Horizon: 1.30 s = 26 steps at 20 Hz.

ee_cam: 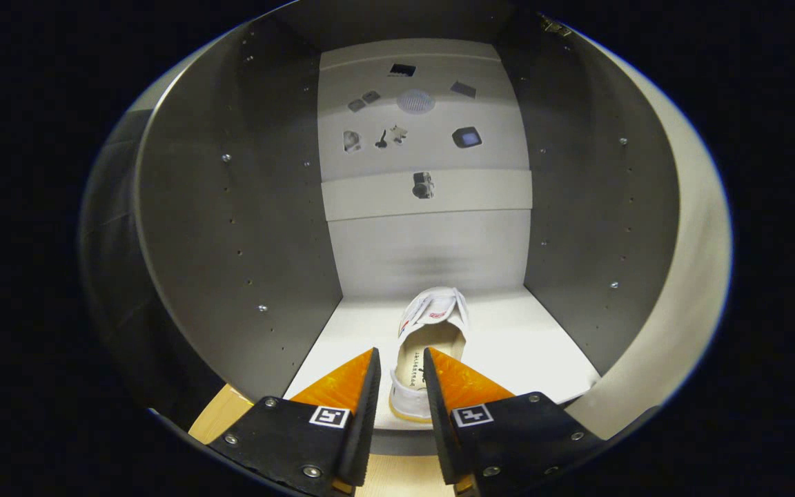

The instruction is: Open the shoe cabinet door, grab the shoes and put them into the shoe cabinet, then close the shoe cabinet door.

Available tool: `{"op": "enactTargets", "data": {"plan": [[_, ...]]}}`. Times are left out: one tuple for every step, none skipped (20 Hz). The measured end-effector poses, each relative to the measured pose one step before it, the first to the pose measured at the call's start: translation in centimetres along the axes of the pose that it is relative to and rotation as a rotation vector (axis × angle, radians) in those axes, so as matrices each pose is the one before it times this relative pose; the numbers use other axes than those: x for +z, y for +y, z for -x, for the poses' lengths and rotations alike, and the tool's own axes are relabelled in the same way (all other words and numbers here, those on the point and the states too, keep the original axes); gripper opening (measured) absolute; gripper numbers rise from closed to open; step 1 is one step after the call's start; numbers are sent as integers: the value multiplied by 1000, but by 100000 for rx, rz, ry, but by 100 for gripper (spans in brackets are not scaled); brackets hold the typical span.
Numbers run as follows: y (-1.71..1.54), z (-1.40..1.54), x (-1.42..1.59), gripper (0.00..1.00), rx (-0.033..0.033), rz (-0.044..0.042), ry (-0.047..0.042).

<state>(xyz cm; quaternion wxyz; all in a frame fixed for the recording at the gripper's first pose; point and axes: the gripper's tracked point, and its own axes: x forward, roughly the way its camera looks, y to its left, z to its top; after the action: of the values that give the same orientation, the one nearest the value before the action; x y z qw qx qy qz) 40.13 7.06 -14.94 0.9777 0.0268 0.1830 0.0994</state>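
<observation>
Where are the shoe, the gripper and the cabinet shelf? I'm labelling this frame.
White shoe [432, 330]: gripper view, on its insole.
Gripper [401, 373]: gripper view, midway between fingertips, straddling the heel.
Cabinet shelf [528, 338]: gripper view, bare board.

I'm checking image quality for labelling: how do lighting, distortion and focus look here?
Gripper view: the fisheye bows the cabinet side walls; light is bright on the shelf floor, dimmer on the walls; the shoe between the fingers of the gripper is sharp.
</observation>
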Motion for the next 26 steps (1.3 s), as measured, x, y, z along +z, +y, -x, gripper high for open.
{"op": "enactTargets", "data": {"plan": [[136, 1708, 273, 40, -332, -140, -1666], [73, 1813, 204, 40, -209, -99, -1539], [256, 1991, 237, 40, 128, -124, -1517], [111, 1913, 304, 40, -159, -136, -1522], [139, 2065, 28, 40, -320, -204, -895], [-22, 1997, 120, 40, -717, -167, -1125], [-157, 1719, 84, 40, -1218, 402, -737], [-254, 1795, 23, 40, -1120, 383, -844], [-261, 1873, -31, 40, -1642, 189, -918], [-338, 1780, -124, 40, -916, 120, -365], [-506, 1737, 111, 40, -1933, 443, -1338], [-708, 1687, 4, 40, -1996, 597, -489], [-628, 1772, -2, 40, -1525, -418, -1052], [-677, 1696, 95, 41, -1033, -821, -532], [-645, 1477, 83, 42, -1444, -1332, -761], [-997, 1546, 104, 42, -1630, -909, -786], [-1171, 1102, -173, 42, -2551, -419, -505], [-1252, 1480, -26, 42, -2049, 81, -503], [-1057, 1411, 315, 42, -2305, -507, -798], [-1121, 1179, 208, 42, -1378, -815, -598], [-1248, 1186, 167, 42, -2387, -501, -108], [-1383, 1034, 229, 42, -2303, -208, -758], [-1417, 949, 165, 42, -2354, 12, -290], [-1382, 737, 59, 42, -1879, -263, 60], [-1035, 651, 156, 42, -1315, -1123, 210], [-974, 415, 230, 42, -815, -486, -215]]}}
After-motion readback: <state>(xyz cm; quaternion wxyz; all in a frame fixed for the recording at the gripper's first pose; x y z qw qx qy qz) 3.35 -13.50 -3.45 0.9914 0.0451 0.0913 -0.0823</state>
